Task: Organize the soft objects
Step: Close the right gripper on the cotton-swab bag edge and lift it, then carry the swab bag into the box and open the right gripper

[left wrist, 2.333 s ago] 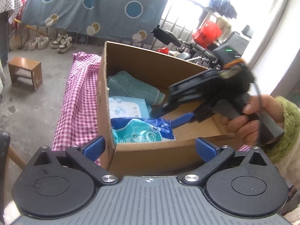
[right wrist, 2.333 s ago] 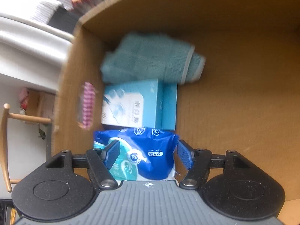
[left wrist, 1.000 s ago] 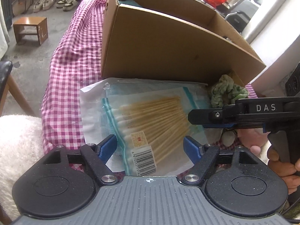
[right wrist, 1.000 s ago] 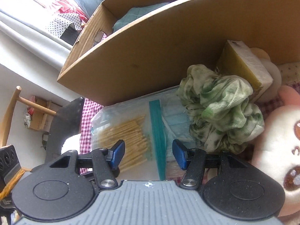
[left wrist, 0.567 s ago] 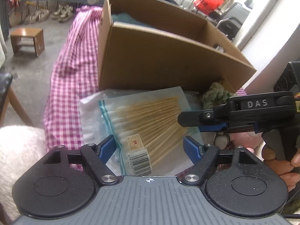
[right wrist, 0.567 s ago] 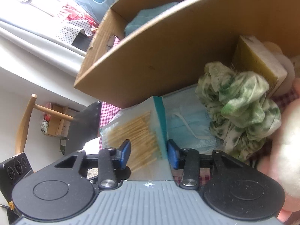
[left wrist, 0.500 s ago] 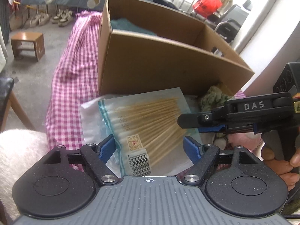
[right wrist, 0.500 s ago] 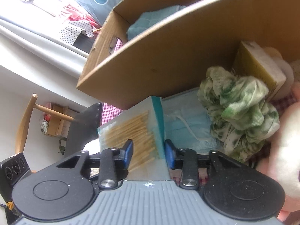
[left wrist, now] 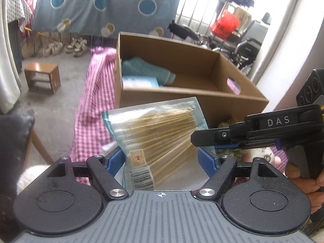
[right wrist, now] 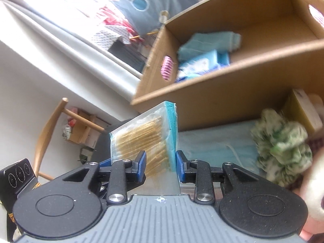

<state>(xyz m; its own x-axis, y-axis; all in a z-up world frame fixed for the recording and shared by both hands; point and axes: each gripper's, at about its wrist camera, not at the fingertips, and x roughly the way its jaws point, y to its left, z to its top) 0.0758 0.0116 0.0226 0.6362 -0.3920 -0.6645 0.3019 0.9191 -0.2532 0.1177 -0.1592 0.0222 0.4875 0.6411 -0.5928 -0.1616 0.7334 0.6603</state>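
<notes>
My right gripper [right wrist: 161,163] is shut on a clear bag of cotton swabs [right wrist: 145,139] and holds it up in front of the cardboard box [right wrist: 232,85]. In the left wrist view the bag [left wrist: 160,135] hangs between my open left gripper [left wrist: 161,160] and the box [left wrist: 182,95], with the right gripper [left wrist: 202,140] pinching its right edge. The box holds a teal towel [left wrist: 141,68] and a blue tissue pack [left wrist: 139,82]. A green scrunchie [right wrist: 283,145] and a pack of blue face masks [right wrist: 214,143] lie on the table.
A pink checked cloth [left wrist: 93,109] covers the table. A yellow-white sponge [right wrist: 301,109] and a pale plush toy [right wrist: 311,202] lie at the right. A wooden chair [right wrist: 52,125] stands to the left, a small stool [left wrist: 42,77] on the floor.
My right gripper has closed on the swab bag and lifted it off the table, tilting up toward the box. My left gripper has also risen and now sees into the box.
</notes>
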